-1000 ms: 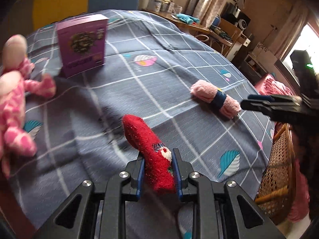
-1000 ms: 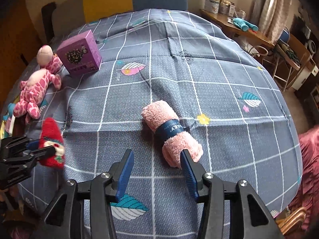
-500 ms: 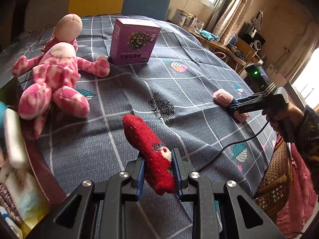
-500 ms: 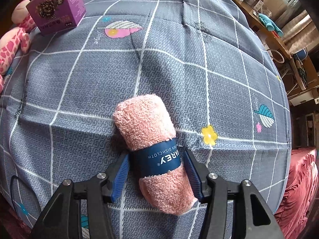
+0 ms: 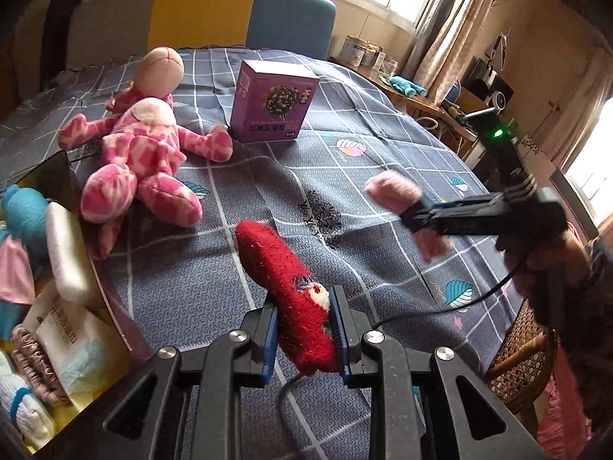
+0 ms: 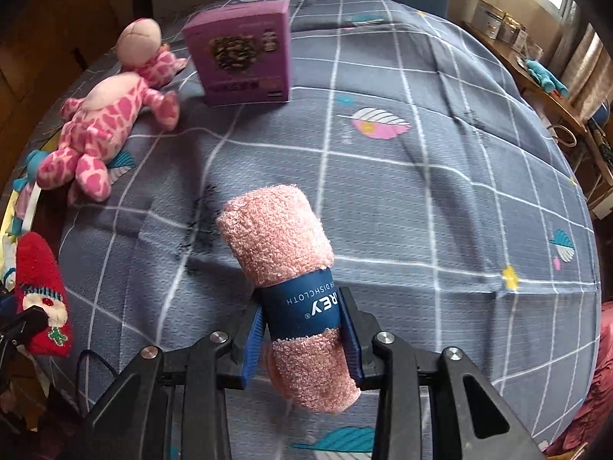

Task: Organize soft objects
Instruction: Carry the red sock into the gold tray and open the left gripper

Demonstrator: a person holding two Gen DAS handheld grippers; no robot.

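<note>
Both grippers are loaded: the left gripper (image 5: pixel 304 331) pinches a fuzzy red sock (image 5: pixel 285 289), while the right gripper (image 6: pixel 302 339), jaws having just closed, clamps the rolled pink terry dishcloth (image 6: pixel 285 268) at its blue paper band, lifted above the grey checked bedspread (image 6: pixel 421 176). Light and squashy, the roll probably holds best at that band.

Two black hand-held grippers with blue pads

The left black plastic gripper (image 5: pixel 304 329) has two thick arms, shiny round silver screws and flat blue ribbed pads (image 5: pixel 270 335) — the right black plastic gripper (image 6: pixel 302 335) is built the same way. Seen from the side, the right one has a small green light and a thin black cable (image 5: pixel 440 308) — the hand (image 5: pixel 544 255) on it wears a dark patterned sleeve (image 5: pixel 590 306).
</note>
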